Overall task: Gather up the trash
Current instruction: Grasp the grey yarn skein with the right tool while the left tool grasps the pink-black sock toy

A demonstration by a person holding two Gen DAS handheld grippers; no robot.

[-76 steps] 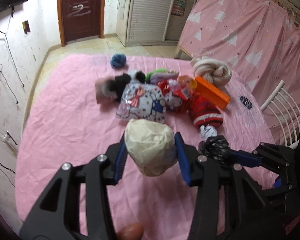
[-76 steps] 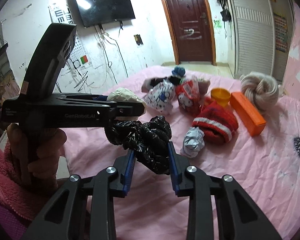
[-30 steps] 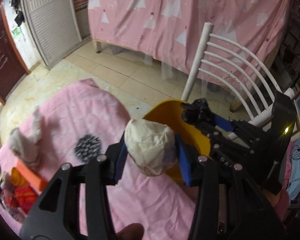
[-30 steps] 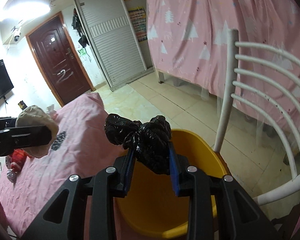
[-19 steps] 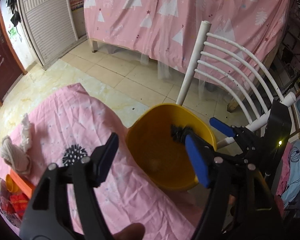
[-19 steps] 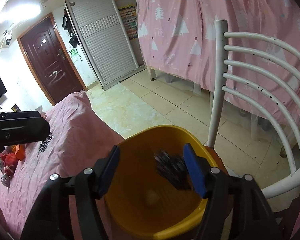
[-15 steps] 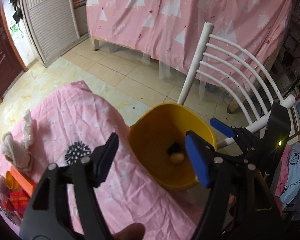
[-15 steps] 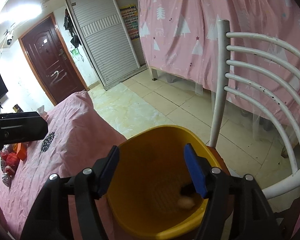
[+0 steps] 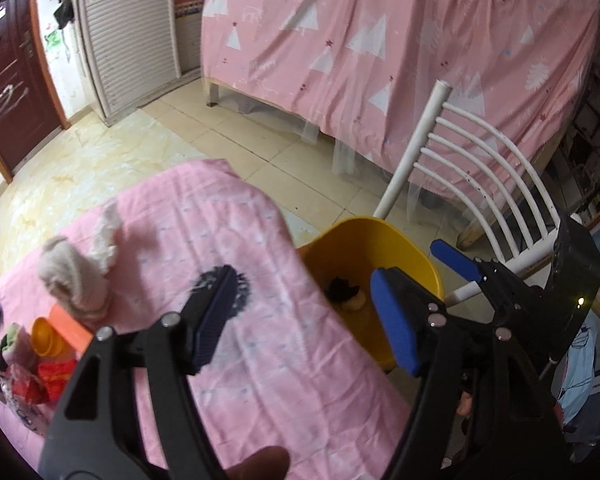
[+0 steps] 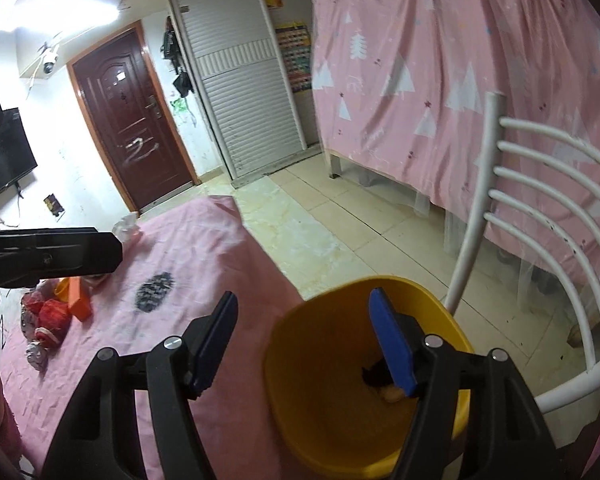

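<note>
1. Your left gripper [image 9: 304, 316] had its jaws spread wide with nothing between them, hanging over the edge of the pink-covered table [image 9: 260, 360] beside the yellow bin [image 9: 404, 248].
2. Your right gripper [image 10: 304, 336] was just as wide open and held nothing; its right finger sat over the mouth of the yellow bin [image 10: 300, 360], its left finger over the table [image 10: 204, 256].
3. The trash lay at the bottom of the bin: a crumpled black bag [image 9: 342, 287] with a pale paper wad [image 9: 355, 301] touching it. From the right wrist view you saw only slivers of both, the black bag [image 10: 374, 374] and the wad [image 10: 392, 394], mostly hidden behind the blue pad.
4. The bin stood on the floor, close against the table edge and just beside a white slatted chair [image 9: 472, 184].
5. Farther back on the table you had a cream yarn bundle [image 9: 74, 276], an orange box [image 9: 70, 328], a small orange cup [image 9: 46, 342], a red knitted piece [image 9: 52, 378] and a dark spiky patch [image 10: 154, 286], all well apart from the bin.
</note>
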